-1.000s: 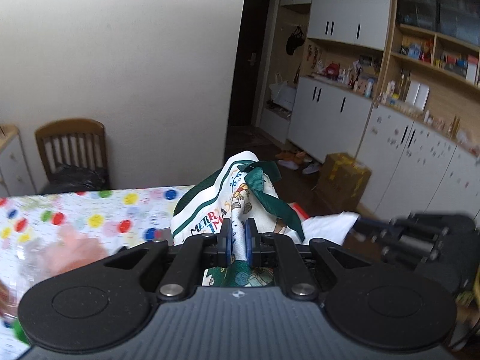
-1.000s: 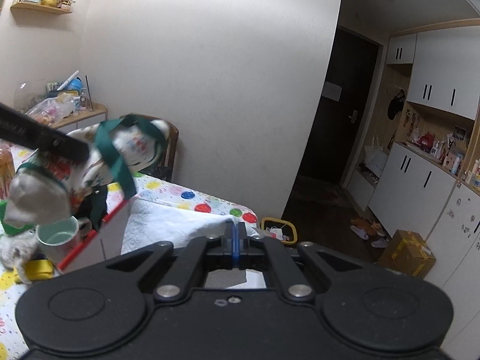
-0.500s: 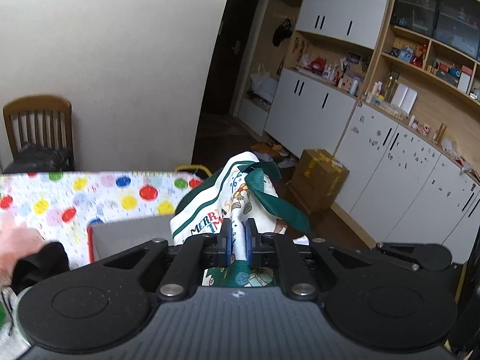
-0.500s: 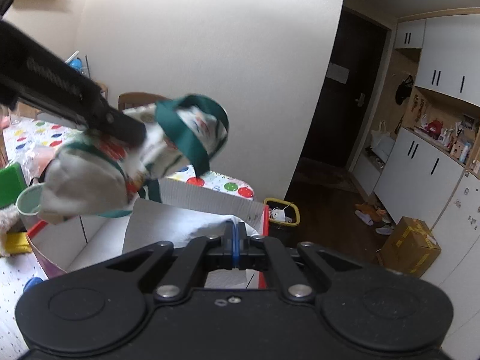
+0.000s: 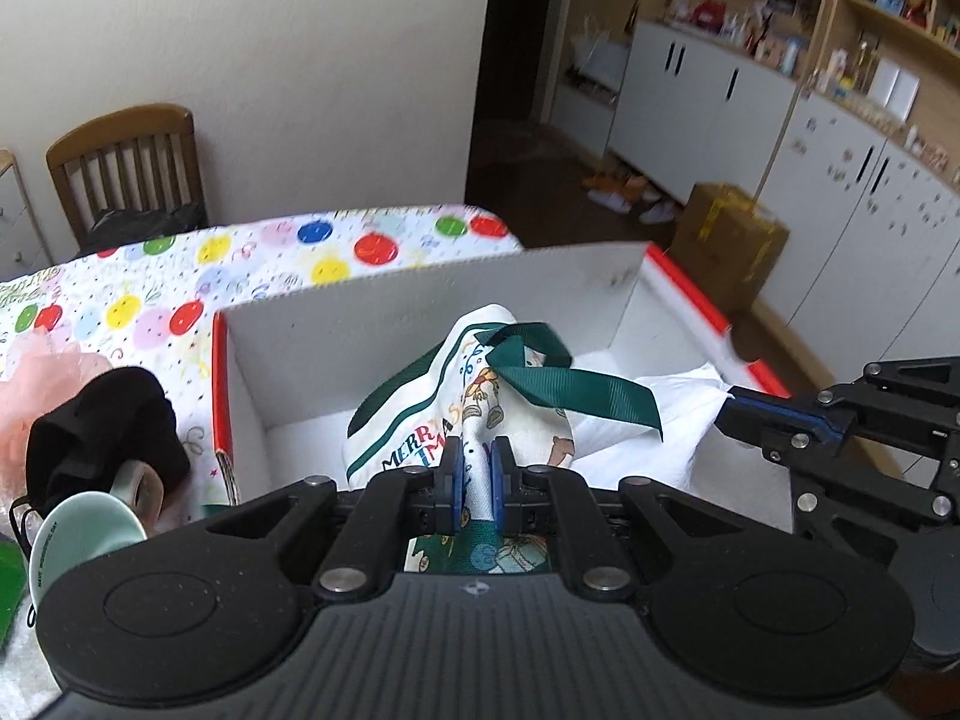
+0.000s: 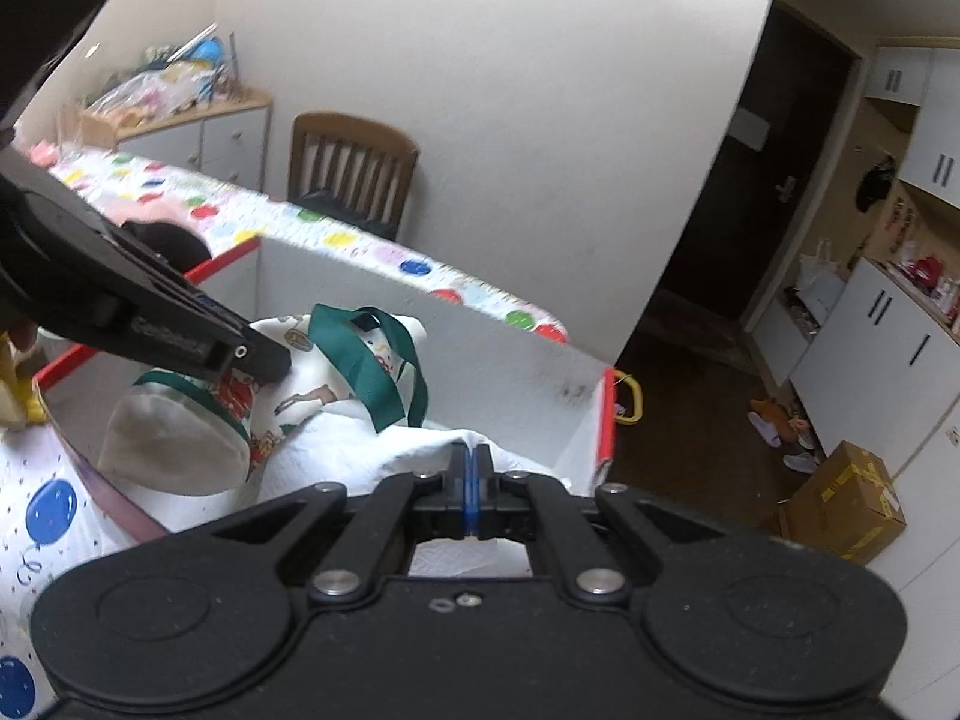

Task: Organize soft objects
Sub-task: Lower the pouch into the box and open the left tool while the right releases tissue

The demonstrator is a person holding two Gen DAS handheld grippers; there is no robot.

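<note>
The left gripper (image 5: 474,468) was clamped on a printed Christmas cloth bag (image 5: 456,414) with a green ribbon (image 5: 570,381), holding it inside the white cardboard box (image 5: 420,306) (red-edged, set on the balloon-print tablecloth (image 5: 252,258)), beside a white cloth (image 6: 384,450) lying there. The right gripper (image 6: 470,483) hovered over that cloth with its jaws pressed together, gripping nothing

Bag (image 5: 480,414): printed cloth w/ satin ribbon (image 5: 576,381). Box (image 5: 420,312): matt white cardboard. Grippers: matt black plastic. Mug (image 5: 84,534): glossy ceramic.
</note>
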